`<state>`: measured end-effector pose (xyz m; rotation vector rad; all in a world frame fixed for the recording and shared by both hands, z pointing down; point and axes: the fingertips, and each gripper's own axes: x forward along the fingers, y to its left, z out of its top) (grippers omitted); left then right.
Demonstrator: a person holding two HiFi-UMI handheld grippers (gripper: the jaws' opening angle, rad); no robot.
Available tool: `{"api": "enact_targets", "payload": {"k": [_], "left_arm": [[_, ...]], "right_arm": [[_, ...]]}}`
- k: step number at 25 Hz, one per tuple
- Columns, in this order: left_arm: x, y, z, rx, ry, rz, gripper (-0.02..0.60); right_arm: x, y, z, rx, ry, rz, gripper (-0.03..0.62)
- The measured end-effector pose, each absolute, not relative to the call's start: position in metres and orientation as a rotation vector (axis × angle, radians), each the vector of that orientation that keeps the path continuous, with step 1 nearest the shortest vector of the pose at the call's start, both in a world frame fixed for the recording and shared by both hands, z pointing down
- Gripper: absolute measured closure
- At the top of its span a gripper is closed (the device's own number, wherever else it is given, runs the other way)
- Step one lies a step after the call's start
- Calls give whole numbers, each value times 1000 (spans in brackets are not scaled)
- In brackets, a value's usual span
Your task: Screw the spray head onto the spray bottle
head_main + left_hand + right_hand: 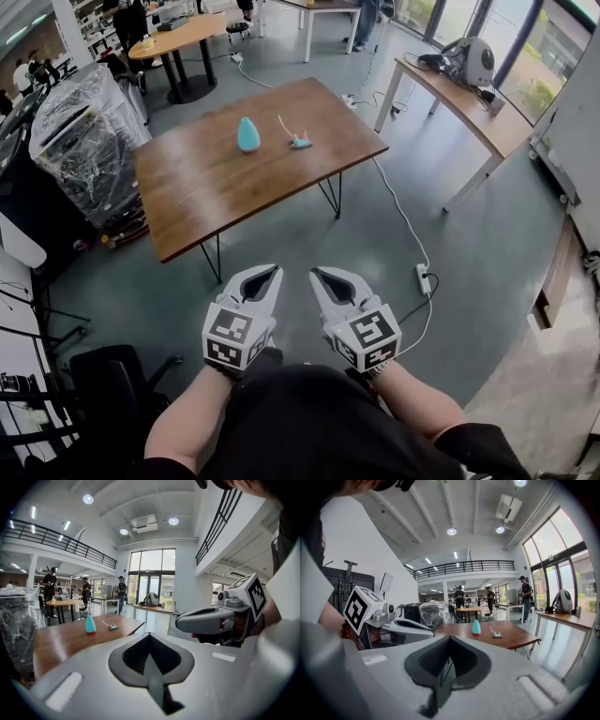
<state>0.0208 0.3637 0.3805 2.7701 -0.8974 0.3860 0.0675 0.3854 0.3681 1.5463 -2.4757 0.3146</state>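
We hold both tools short of the tabletop's [214,192] near edge, above a smooth grey floor [469,244]. The left gripper [274,271] and the right gripper [318,275] sit side by side, close but apart. Each is a pale grey, matt plastic shell, and its cube is printed with black and white square markers. In each gripper view, the fingers [89,686] curve round a dark, finely ribbed lining that forms a teardrop-shaped hollow. Both pairs of fingers are clenched tip to tip with nothing in the hollow. The tabletop is a flat rectangular slab of warm brown wood with a visible grain, standing on thin black bent-rod legs. Well ahead of both sets of fingertips, towards the far side of that tabletop, the spray bottle [247,135] stands upright. It is a smooth, glossy teal body, broad and rounded at the base and tapering to a narrow top that carries no head. Just to the right of it from where our fingers point, and apart from it, the spray head [301,143] lies on the wood. It is a small teal piece with a thin pale tube [284,126] slanting away from it.
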Motion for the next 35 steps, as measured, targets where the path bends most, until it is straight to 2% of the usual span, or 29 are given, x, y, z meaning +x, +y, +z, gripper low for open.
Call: {"api": "enact_targets", "payload": {"k": [21,35], "left_arm": [[-41,213,381,2796,-797,408,571],[-37,167,405,2782,-775,466,569]], "right_arm": [[-3,234,360,1582,-2417,313,602],[4,188,375,1578,-2390,330,602]]}}
